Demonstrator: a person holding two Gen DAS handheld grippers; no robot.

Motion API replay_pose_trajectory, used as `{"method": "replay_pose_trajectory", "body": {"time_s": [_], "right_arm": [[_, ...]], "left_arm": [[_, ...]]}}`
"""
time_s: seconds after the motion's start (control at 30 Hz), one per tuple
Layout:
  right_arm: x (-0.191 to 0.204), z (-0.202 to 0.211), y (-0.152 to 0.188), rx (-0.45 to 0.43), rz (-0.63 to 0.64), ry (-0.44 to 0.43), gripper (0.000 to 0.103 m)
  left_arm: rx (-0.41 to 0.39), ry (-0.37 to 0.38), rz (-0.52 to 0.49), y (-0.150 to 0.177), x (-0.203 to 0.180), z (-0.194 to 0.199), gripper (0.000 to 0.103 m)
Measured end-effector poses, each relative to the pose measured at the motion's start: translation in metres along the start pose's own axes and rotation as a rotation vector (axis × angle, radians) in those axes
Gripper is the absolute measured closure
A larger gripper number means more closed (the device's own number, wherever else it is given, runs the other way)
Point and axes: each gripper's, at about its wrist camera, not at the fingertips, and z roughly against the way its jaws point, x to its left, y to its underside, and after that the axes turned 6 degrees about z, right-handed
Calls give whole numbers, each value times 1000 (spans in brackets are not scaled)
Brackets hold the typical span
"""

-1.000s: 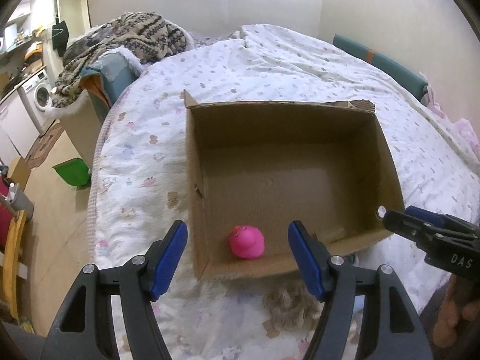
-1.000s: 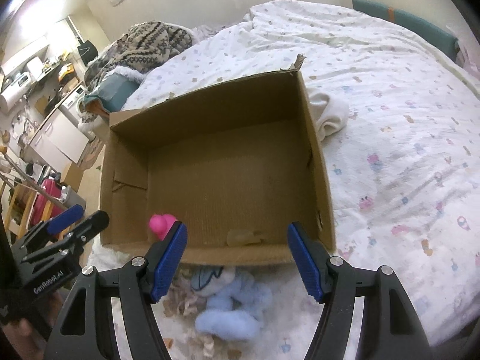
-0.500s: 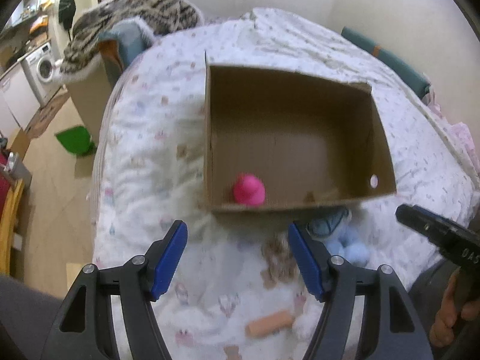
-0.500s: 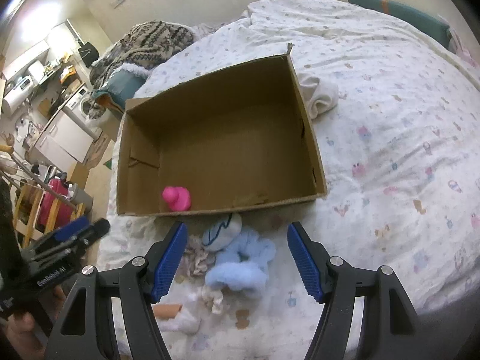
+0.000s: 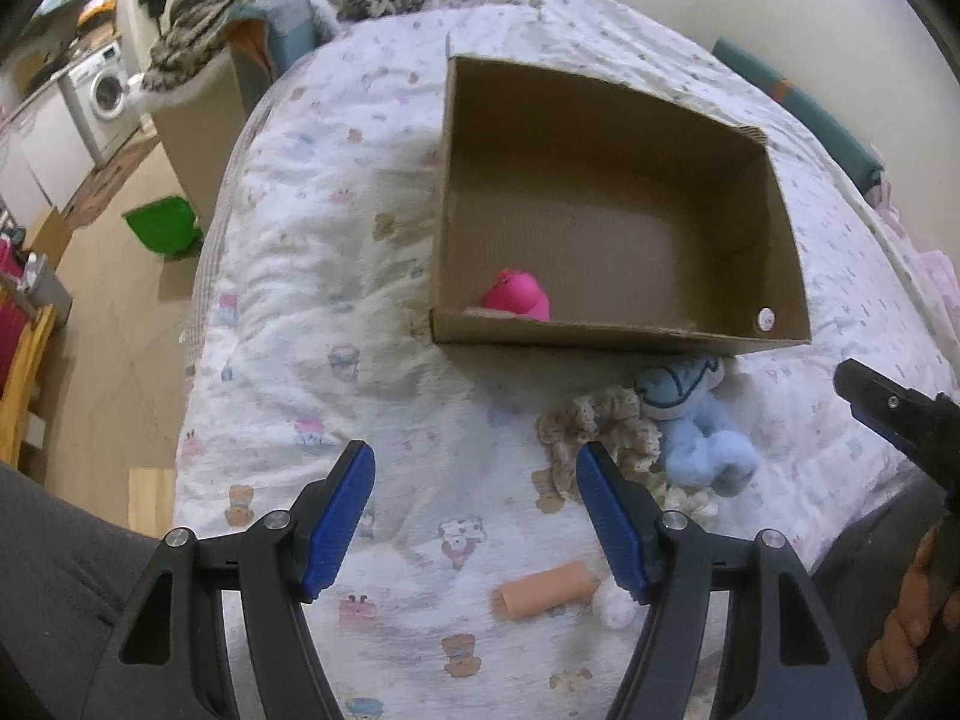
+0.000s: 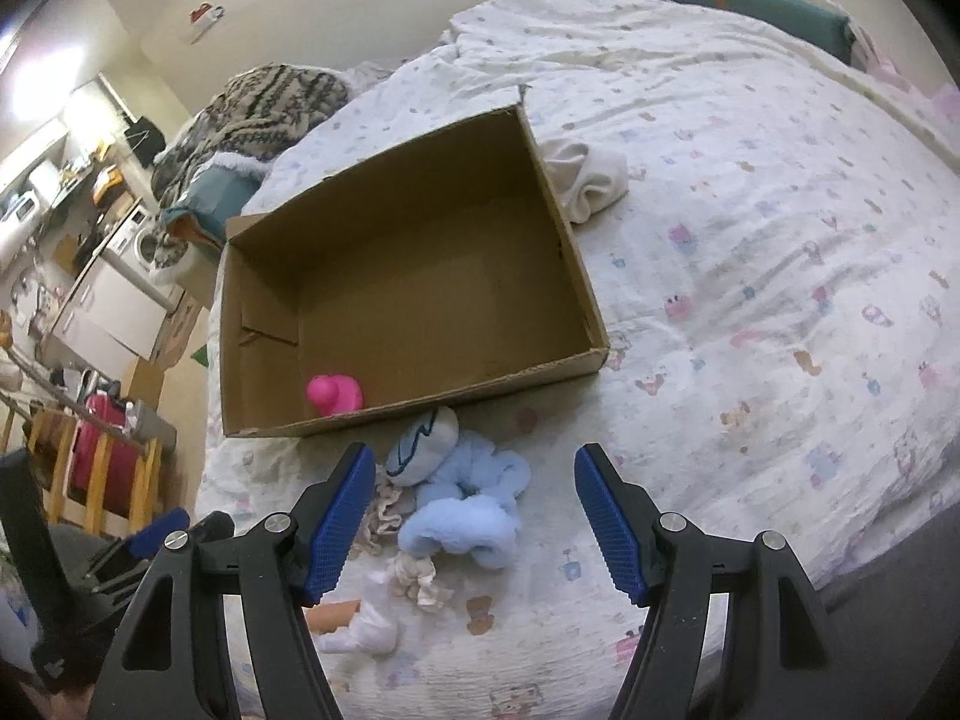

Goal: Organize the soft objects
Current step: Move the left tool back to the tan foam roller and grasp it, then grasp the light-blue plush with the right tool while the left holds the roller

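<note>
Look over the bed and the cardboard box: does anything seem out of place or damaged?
Only the pink toy is in the cardboard box. The blue plush, beige scrunchie, peach roll and a white cloth lie loose on the bedspread outside it. The box's far corner looks torn.

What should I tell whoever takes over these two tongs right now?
Left tongs: open, empty, above the bedspread short of the box.
Right tongs: open, empty, above the blue plush toy.
Cardboard box sits on the bed; only the pink toy is inside, at the near-left corner.
Still out, in front of the box: blue plush toy, beige scrunchie, orange tube, white ball, small frilly cloth. A white cloth lies beside the box's far right corner.
Done: one item boxed. Left: the rest; the plush looks nearest.
</note>
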Motion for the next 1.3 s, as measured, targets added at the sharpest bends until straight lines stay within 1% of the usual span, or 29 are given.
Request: {"method": "replay_pose_trajectory", "body": {"time_s": [0.03,0.13,0.2,0.23,0.3,0.33,0.37,0.43,0.47,0.5,0.53,0.57,0.6,0.67,0.73,0.8,0.9,1.0,1.1,1.2,1.27,1.3], "right_arm": [[-1,-2,0,4,-10,-2,30],[-4,-7,0,23,-25,-4,30],[-4,-11,1,40,-28,-14,30],[-4,-13,1,47,-29,-19,30],[-4,-17,2,60,-33,-28,30],[-4,-18,2,66,-35,-34,30],[-4,-20,2,71,-37,-36,30],[-3,-22,1,76,-38,-41,30],[-3,-24,1,80,-38,-41,30],[-3,-25,1,83,-38,-41,30],[-3,-26,1,86,-38,-42,30],[-3,-27,1,91,-41,-43,30],[-3,-29,1,95,-43,-44,30],[-4,-31,1,102,-46,-48,30],[-4,-33,1,108,-47,-44,30],[-5,-35,1,115,-50,-46,30],[-6,-35,1,121,-55,-54,30],[-9,-34,2,124,-72,-70,30],[-16,-38,3,143,-112,-96,30],[-21,-48,7,187,-146,-103,30],[-22,-58,10,232,-154,-103,30],[-22,-63,11,253,-161,-118,30]], "left_arm": [[15,0,9,0,1,-4,36],[96,3,26,6,4,-20,36],[194,48,21,13,1,-36,36],[235,54,20,17,-1,-43,37],[292,56,20,25,-3,-54,38],[337,47,18,31,-4,-63,44],[367,42,17,35,-5,-69,53],[434,53,20,42,-6,-82,57],[445,56,19,43,-7,-84,57],[439,49,9,44,-10,-85,58],[429,46,-12,44,-14,-86,61],[428,46,-36,44,-18,-87,71],[437,56,-67,46,-23,-89,77],[450,66,-84,47,-28,-91,87],[453,85,-107,48,-34,-89,95],[440,83,-120,48,-37,-86,96],[417,115,-71,43,-33,-76,97],[327,117,-33,31,-24,-56,97],[206,99,10,19,-15,-34,97],[157,104,68,5,-5,-25,97],[141,103,95,-1,1,-21,97],[137,111,114,-3,3,-20,97]]}}
